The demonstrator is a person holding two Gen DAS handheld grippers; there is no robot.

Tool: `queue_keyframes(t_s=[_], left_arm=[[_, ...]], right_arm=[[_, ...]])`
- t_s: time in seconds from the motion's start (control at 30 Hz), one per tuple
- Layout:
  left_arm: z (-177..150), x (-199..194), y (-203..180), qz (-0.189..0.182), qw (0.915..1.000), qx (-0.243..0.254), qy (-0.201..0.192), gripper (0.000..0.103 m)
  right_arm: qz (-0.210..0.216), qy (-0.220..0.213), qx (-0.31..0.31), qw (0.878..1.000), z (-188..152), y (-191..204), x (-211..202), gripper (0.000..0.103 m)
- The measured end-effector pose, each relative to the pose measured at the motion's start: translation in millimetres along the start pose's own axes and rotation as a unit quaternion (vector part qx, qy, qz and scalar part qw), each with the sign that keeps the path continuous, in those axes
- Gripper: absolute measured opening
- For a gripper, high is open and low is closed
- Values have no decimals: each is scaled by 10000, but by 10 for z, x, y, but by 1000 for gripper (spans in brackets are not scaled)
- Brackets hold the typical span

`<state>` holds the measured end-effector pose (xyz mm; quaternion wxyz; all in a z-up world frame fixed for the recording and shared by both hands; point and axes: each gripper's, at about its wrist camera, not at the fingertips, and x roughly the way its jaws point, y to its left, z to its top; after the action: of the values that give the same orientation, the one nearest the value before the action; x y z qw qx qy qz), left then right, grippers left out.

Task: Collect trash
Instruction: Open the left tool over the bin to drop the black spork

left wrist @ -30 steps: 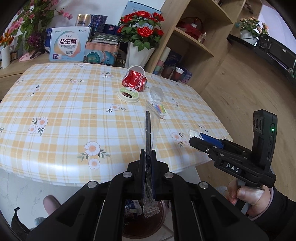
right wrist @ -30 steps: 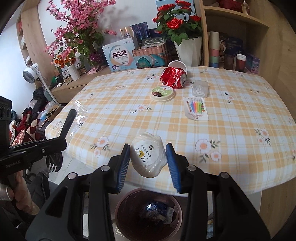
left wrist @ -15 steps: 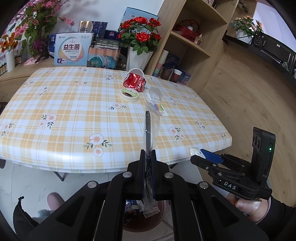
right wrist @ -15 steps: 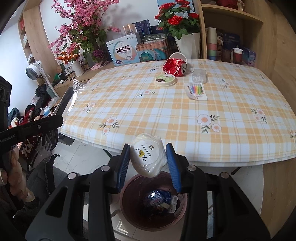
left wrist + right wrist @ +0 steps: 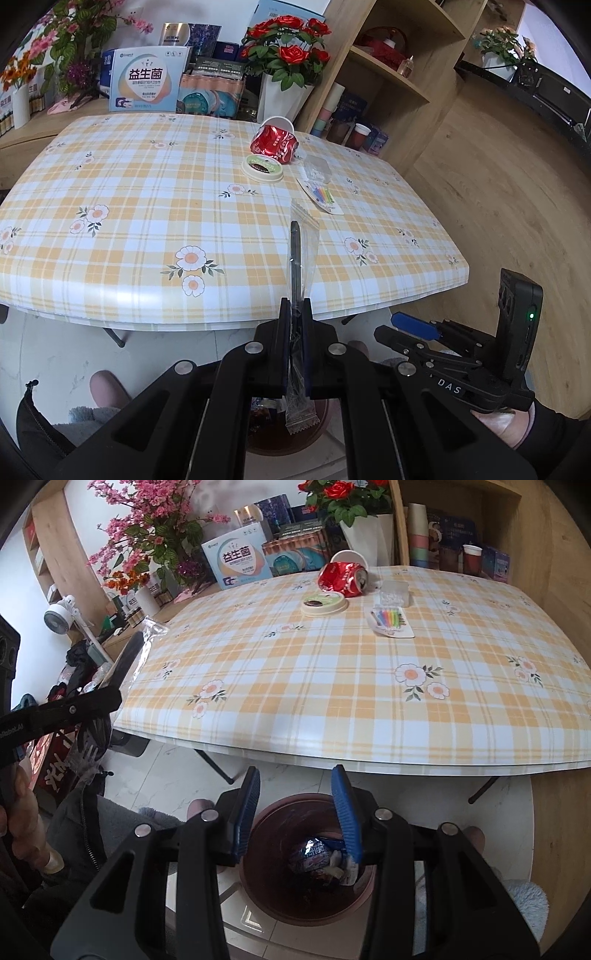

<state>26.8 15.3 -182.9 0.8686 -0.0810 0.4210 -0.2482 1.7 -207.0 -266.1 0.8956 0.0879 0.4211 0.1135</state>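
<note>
Right wrist view: the right gripper [image 5: 301, 812] is held over the brown bin [image 5: 258, 886] on the floor, its jaws having just been opening, parted with nothing between them. Wrappers are seen inside the bin.

In the left wrist view, the left gripper [image 5: 295, 314] is clamped on a clear packet holding a black plastic fork [image 5: 297, 254], near the table's near edge; the bin is glimpsed below it. If the packet is released from here, the bin's rim could be caught or missed, since the light, long packet may drift or tip.

A crushed red can [image 5: 341, 579], a cup lid [image 5: 323, 603] and a candle card [image 5: 391, 622] remain far across the table [image 5: 332, 701]; the can could be rolled away by a careless grasp.
</note>
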Motion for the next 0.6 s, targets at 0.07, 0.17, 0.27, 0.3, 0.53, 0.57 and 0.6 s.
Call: queue_keyframes(t_s=[0.07,0.17,0.27,0.3,0.53,0.57,0.6], left_arm=[[-10,18,-12,-7,10000,18,29,6],[-21,40,-24,-19,10000,20,66,6],[-32,54,-34,-35,9999,25,103,6],[-34,62,-38,-41,9999,29,115,6],[-70,109,-58,-79,9997,37,224,6],[-79,116,-68,-80,9997,43,238,6],[-83,126,-74,-82,9996,47,255,6]], right_arm=[[-66,-111,22,9999,25,-21,-35,79],[-277,-431,-21,9987,97,-31,-141,97],[-309,-541,-70,9980,195,-39,-210,97],[-320,-597,-71,9977,222,-51,-234,97],[-532,-1008,-179,9933,441,-145,-486,97],[-494,-1054,-177,9930,456,-164,-515,97],[-446,-1080,-163,9930,480,-187,-538,97]])
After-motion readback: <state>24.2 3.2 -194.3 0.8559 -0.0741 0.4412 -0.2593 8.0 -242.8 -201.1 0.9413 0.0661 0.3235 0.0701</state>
